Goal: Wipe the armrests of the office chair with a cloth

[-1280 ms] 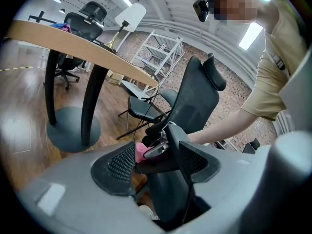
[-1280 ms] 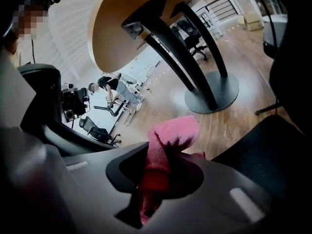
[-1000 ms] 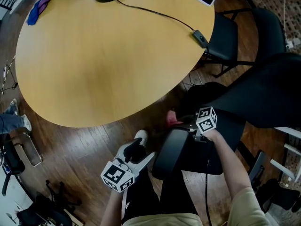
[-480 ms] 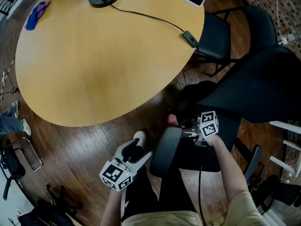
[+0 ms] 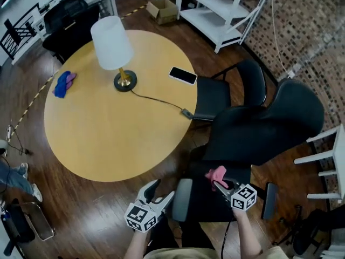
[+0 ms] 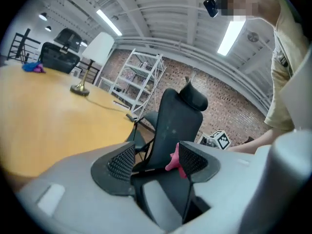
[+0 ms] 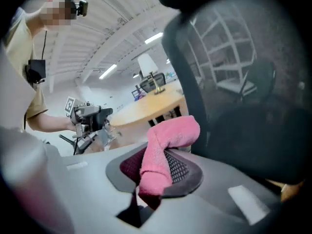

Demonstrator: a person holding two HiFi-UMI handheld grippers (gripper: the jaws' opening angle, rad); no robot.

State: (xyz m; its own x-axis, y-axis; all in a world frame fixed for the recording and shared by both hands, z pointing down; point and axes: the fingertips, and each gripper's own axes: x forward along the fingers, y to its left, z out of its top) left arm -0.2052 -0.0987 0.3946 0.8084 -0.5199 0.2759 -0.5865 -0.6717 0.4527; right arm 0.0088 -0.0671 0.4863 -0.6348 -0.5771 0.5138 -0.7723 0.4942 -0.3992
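Here we are at the office chair (image 5: 264, 128), and we place everything from it. The right gripper (image 5: 221, 184) hangs over the chair's seat, between its two armrests, with its jaws clamped on the pink cloth (image 5: 216, 174). In the right gripper view we see the cloth folded over one pad and bunched down into the gap. It sits in front of the chair's backrest, and as far as we can tell it touches neither armrest. The left gripper (image 5: 160, 191) is just outside the armrest on our left (image 5: 182, 199), near its front end. Its jaws stand apart and grip nothing; through the gap in the left gripper view we see only the chair's back and a scrap of pink beyond. The armrest on our right (image 5: 269, 200) lies on the far side of the seat. Off the chair's left flank spreads the round wooden table (image 5: 108, 139), carrying a lamp (image 5: 111, 47), a phone (image 5: 183, 75) and a blue cloth (image 5: 63, 84). A second black chair (image 5: 229, 93) stands just behind the backrest.
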